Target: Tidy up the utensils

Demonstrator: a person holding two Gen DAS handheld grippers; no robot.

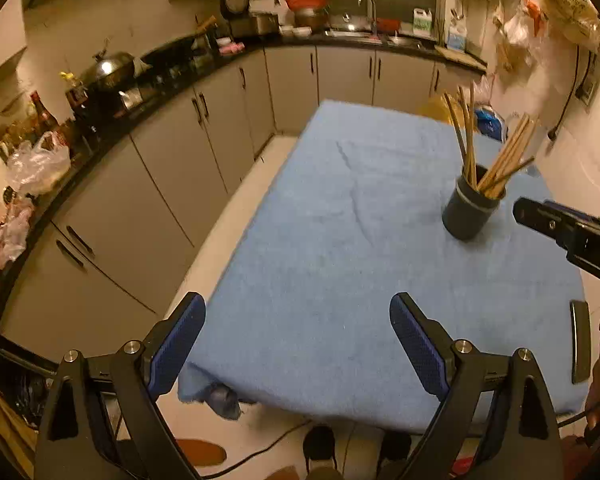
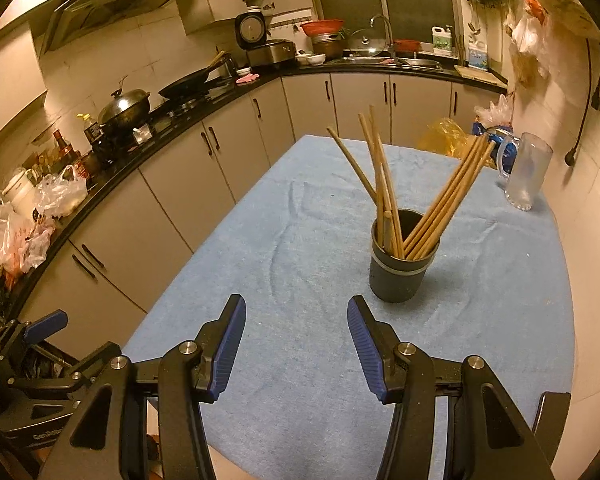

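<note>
Nearest the right wrist camera, the right gripper hangs over the near part of the blue towel, its blue-padded jaws parted with nothing between them. Just beyond its right finger a dark cylindrical holder stands upright on the towel-covered surface, near the middle and toward the right side. Wooden chopsticks stand in it, fanned into two bunches: one leans left, the other leans right. Past the holder, near the far right edge of the surface, a clear glass mug stands upright, well apart from the holder.

In the left wrist view, the left gripper hovers above the near left corner of the towel, jaws spread wide and empty. From there the holder sits far to the right, and the tip of the right gripper reaches in from the right edge, near the holder but not touching it.
</note>
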